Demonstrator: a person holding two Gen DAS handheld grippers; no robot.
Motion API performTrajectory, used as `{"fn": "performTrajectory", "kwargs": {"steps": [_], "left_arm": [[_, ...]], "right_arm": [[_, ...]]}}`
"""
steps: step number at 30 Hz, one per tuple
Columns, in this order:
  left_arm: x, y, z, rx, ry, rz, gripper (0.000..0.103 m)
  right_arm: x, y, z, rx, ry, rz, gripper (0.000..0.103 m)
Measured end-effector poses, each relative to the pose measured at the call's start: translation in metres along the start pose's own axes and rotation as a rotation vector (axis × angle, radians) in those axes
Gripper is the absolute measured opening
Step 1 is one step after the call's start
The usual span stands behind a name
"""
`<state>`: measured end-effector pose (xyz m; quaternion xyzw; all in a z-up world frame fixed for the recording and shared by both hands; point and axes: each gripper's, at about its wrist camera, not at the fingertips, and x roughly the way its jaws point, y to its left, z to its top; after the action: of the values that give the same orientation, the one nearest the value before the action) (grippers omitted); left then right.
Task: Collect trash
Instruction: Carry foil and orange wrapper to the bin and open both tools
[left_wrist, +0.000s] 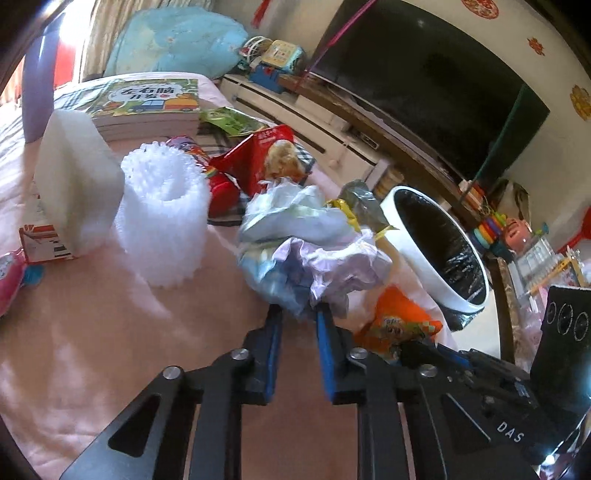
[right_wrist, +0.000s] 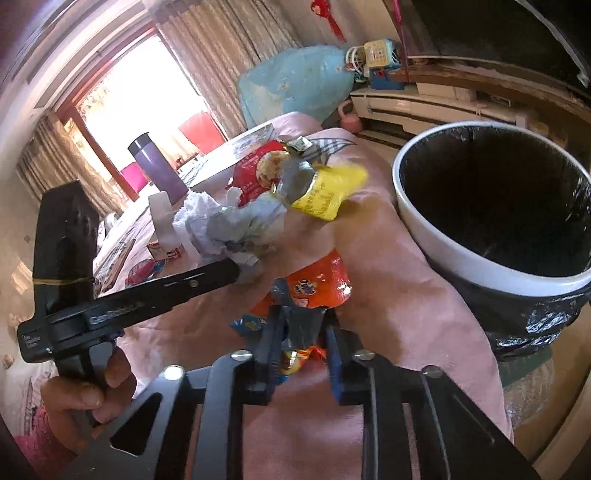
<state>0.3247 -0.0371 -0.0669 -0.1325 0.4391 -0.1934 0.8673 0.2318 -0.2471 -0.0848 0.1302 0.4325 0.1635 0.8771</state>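
My left gripper (left_wrist: 299, 312) is shut on a crumpled pale blue and lilac plastic bag (left_wrist: 306, 240), held over the pink bedspread (left_wrist: 110, 350). My right gripper (right_wrist: 303, 328) is shut on an orange snack wrapper (right_wrist: 317, 284), which also shows in the left wrist view (left_wrist: 399, 321). A white trash bin with a black liner (right_wrist: 491, 206) stands at the bed's right edge, close to both grippers (left_wrist: 439, 251). A yellow and grey wrapper (right_wrist: 317, 192) and a red snack bag (left_wrist: 258, 155) lie on the bed beyond.
White foam netting (left_wrist: 162, 218) and a white foam block (left_wrist: 74, 177) stand at left, with a stack of children's books (left_wrist: 147, 107) behind. A purple flask (right_wrist: 159, 166) stands further back. A TV (left_wrist: 424, 81) and low cabinet sit beyond the bed.
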Motion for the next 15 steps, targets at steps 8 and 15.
{"fn": "performTrajectory", "kwargs": {"steps": [8, 15], "left_arm": [[-0.025, 0.004, -0.010, 0.032, -0.048, -0.010, 0.000], [-0.028, -0.009, -0.011, 0.034, -0.083, 0.055, 0.043]], "right_arm": [[-0.028, 0.001, -0.005, -0.002, -0.047, 0.005, 0.006], [-0.049, -0.003, -0.004, 0.011, -0.088, 0.008, 0.006]]}}
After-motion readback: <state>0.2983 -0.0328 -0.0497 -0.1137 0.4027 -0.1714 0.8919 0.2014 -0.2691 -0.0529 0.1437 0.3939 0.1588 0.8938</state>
